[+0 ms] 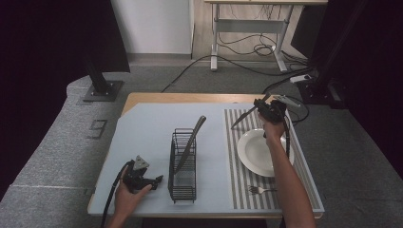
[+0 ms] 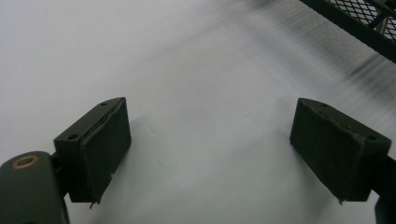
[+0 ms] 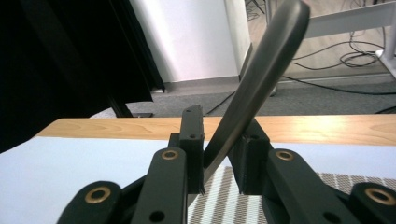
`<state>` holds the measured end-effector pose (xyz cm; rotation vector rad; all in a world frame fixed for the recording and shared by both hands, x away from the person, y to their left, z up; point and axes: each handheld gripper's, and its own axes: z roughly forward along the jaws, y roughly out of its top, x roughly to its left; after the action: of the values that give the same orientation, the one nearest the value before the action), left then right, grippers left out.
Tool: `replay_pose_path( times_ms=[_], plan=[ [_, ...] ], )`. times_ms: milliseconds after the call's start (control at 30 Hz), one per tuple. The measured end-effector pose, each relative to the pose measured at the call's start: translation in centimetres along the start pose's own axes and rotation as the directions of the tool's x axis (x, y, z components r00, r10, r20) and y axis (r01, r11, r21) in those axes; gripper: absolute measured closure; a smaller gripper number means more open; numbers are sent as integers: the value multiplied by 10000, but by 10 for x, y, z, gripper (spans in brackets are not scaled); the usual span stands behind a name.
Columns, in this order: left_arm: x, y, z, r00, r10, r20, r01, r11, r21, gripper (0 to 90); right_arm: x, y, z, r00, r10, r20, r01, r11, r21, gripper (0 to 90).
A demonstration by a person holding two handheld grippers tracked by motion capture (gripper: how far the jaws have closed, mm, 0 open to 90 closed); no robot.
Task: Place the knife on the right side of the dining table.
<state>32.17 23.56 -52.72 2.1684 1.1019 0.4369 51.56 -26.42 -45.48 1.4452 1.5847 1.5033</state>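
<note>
My right gripper (image 1: 260,105) is raised over the far end of the striped placemat (image 1: 236,183) and is shut on a dark metal knife (image 1: 244,117), which slants down to the left. In the right gripper view the knife (image 3: 261,79) stands up between the jaws of that gripper (image 3: 220,142). A white plate (image 1: 254,154) lies on the placemat below that hand, with a fork (image 1: 259,190) nearer the front. My left gripper (image 1: 159,179) rests low at the front left, open and with nothing between its pads (image 2: 100,154).
A black wire basket (image 1: 183,166) stands mid-table just right of the left gripper, with a dark utensil (image 1: 192,137) leaning out of it; its edge (image 2: 355,18) shows top right. A pale blue mat (image 1: 142,128) covers the table. A desk and cables stand behind.
</note>
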Motion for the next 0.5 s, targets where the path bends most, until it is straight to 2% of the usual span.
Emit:
replay_pose_path(
  times_ms=[233, 500],
  plan=[
    [0, 0, 0, 10000, 1, 1, -1, 10000, -1, 118, -13, -5, 4, 9990, 194, 391, -202, 9996, 206, 722],
    [0, 0, 0, 10000, 1, 0, -1, 10000, -2, 119, -31, -13, 6, 9943, 776, 731, -819, 9950, 578, 684]
  ],
)
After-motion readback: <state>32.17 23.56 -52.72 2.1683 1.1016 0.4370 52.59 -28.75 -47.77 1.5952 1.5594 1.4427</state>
